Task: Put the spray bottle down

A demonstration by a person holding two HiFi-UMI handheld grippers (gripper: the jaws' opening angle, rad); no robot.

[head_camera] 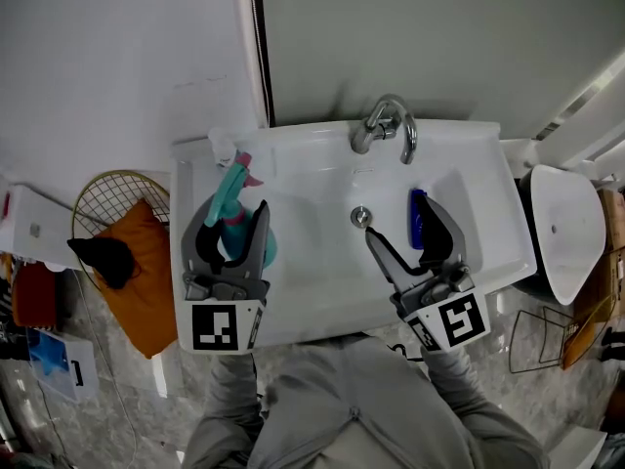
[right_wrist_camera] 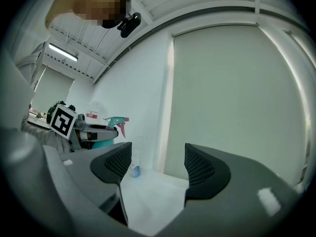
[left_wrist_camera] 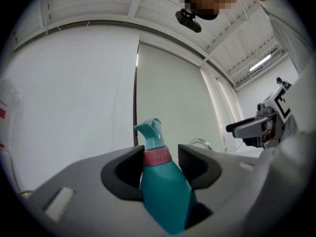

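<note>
The teal spray bottle [head_camera: 234, 225] with a pink collar and trigger hangs over the left part of the white sink [head_camera: 322, 281], nozzle pointing away from me. My left gripper [head_camera: 236, 213] is shut on it. In the left gripper view the bottle [left_wrist_camera: 163, 191] stands upright between the two dark pads [left_wrist_camera: 129, 172]. My right gripper [head_camera: 400, 218] is open over the right side of the basin, with nothing between its fingers [right_wrist_camera: 113, 167]. From the right gripper view the spray bottle [right_wrist_camera: 111, 121] shows far left.
A chrome faucet [head_camera: 391, 125] stands at the sink's back, the drain [head_camera: 360, 216] below it. A dark blue object [head_camera: 418, 218] lies in the basin by the right gripper. A small clear bottle [head_camera: 223, 148] stands at the back left corner. A wire basket [head_camera: 122, 252] is left, a white bin [head_camera: 566, 233] right.
</note>
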